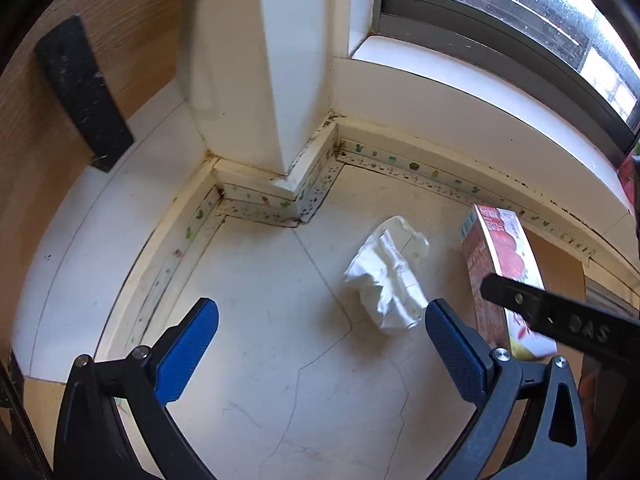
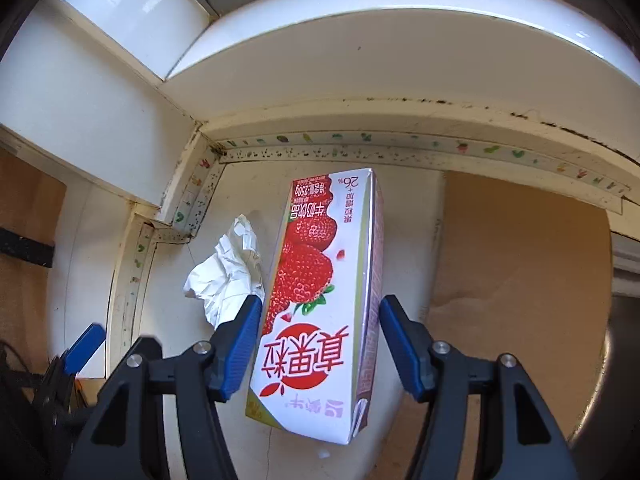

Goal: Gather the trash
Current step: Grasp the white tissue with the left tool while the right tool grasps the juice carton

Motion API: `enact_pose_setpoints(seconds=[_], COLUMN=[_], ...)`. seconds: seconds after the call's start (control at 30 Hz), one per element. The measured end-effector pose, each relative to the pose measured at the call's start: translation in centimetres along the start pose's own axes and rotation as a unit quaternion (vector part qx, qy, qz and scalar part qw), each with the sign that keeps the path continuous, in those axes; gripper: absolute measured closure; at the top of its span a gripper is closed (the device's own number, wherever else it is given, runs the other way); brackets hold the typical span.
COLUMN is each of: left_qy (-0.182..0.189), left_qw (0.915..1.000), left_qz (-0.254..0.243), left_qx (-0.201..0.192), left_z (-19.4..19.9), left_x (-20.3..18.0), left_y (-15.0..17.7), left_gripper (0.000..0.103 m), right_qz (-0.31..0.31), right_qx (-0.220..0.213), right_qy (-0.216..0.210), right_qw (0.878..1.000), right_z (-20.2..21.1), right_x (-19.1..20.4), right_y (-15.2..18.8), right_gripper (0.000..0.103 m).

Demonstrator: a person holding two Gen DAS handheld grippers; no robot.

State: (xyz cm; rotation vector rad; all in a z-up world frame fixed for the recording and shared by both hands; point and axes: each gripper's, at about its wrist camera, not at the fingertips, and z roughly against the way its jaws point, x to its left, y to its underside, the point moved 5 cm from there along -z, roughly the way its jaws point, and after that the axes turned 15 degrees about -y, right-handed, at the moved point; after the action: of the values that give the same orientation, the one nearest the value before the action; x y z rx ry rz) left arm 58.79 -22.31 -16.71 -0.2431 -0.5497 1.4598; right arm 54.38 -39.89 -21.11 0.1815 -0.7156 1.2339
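On my right wrist camera the right gripper [image 2: 318, 336] sits with its blue pads on either side of the strawberry milk carton [image 2: 320, 300], which lies flat on the pale floor [image 2: 248, 192]; the left pad looks to be touching the carton's side, while a thin gap shows at the right pad, so I read the jaws as apart and not clamped. The carton lies near the stained baseboard [image 2: 340, 148] below the window sill [image 2: 360, 36], and a crumpled white tissue [image 2: 228, 272] rests just beside it on the left (the two may touch, I cannot tell). From my left wrist camera the left gripper [image 1: 322, 324] hangs wide apart above bare floor, holding nothing, with the tissue [image 1: 390, 274] close to its right pad and the carton [image 1: 502, 272] beyond that.
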Motion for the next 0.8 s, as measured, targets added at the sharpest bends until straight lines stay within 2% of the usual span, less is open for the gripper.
enact_pose_setpoints(seconds=[0.17,0.47,0.57,0.63,0.73,0.8], left_qy=[0.014,0.013,0.005,0.006,0.009,0.006], left_qw=[0.9998,0.9994,0.9996,0.9995,0.9991,0.9987], left_qz=[0.003,0.008,0.005,0.003,-0.004,-0.009], left_qx=[0.014,0.030,0.029,0.031,0.042,0.050], left_z=[-1.5,-4.3,-4.9,-5.1,-5.6,-6.0], left_x=[-1.7,-3.9,-4.4,-4.7,-5.3,-5.8], left_y=[-0.8,-1.5,-1.7,-1.8,-1.5,-1.3], left_gripper=[0.001,0.001,0.011,0.027,0.044,0.050], right_qz=[-0.017,-0.030,-0.029,-0.027,-0.029,-0.029], right_qx=[-0.011,-0.019,-0.021,-0.021,-0.019,-0.018], right_qy=[-0.014,-0.041,-0.049,-0.050,-0.052,-0.051], right_qw=[1.000,0.999,0.998,0.998,0.998,0.998], right_z=[1.5,3.0,3.1,3.3,3.5,3.3], right_x=[-1.3,-2.1,-2.0,-2.1,-2.3,-2.4], right_y=[0.6,1.5,1.6,1.7,1.9,1.9], right_gripper=[0.042,0.042,0.042,0.042,0.042,0.042])
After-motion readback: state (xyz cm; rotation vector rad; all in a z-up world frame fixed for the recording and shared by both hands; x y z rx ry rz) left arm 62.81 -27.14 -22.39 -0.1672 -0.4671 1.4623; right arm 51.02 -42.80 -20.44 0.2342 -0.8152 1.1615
